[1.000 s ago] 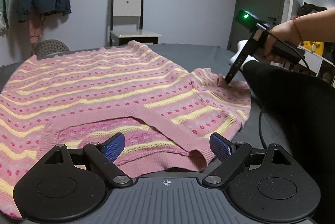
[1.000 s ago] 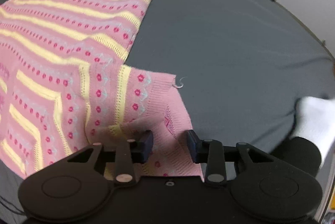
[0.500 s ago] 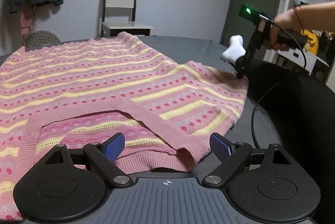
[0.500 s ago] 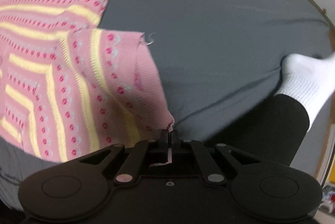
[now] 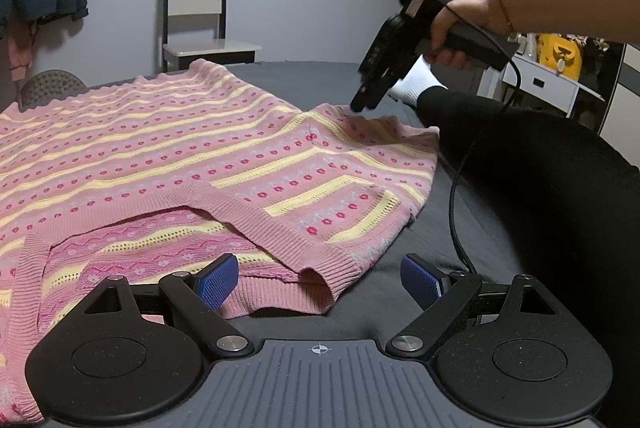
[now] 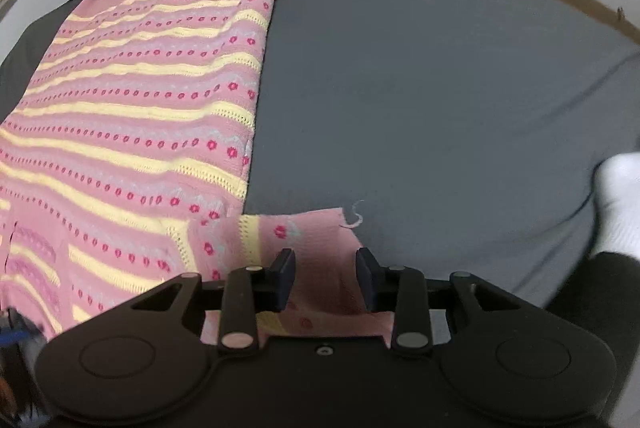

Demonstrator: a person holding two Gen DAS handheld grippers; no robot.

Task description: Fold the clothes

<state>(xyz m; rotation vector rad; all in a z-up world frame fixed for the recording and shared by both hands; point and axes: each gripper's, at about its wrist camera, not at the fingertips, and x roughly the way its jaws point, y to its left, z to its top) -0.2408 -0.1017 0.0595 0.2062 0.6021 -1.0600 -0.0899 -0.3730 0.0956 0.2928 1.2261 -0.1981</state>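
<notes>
A pink striped sweater (image 5: 168,156) lies spread on a dark grey sheet (image 6: 420,76) that covers the work surface, its hem at the far end and its neckline (image 5: 256,228) nearest the left gripper (image 5: 320,278). That gripper hangs low in front of the collar with its blue pads (image 5: 218,280) spread wide and nothing between them; it is released, placed, I judge, to take the shoulder or collar edge when a fold needs a second corner. The right gripper (image 6: 324,278) sits over the short sleeve (image 6: 304,240) at the sweater's right side, which juts out onto the bare sheet. Its jaws stand apart with the pink knit lying between and beneath them, so it holds nothing; from the left wrist view its tips point down just above that sleeve. A loose thread (image 6: 356,218) curls off the sleeve's corner. The sleeve seems the part in hand: laid flat outward, it is ready to be turned in over the body, which would give the sweater a straight side for folding. The person's leg in dark trousers (image 5: 540,164) and a white sock (image 6: 618,204) rest on the sheet close to the sleeve, and the soft knit could drag against them as it moves.
</notes>
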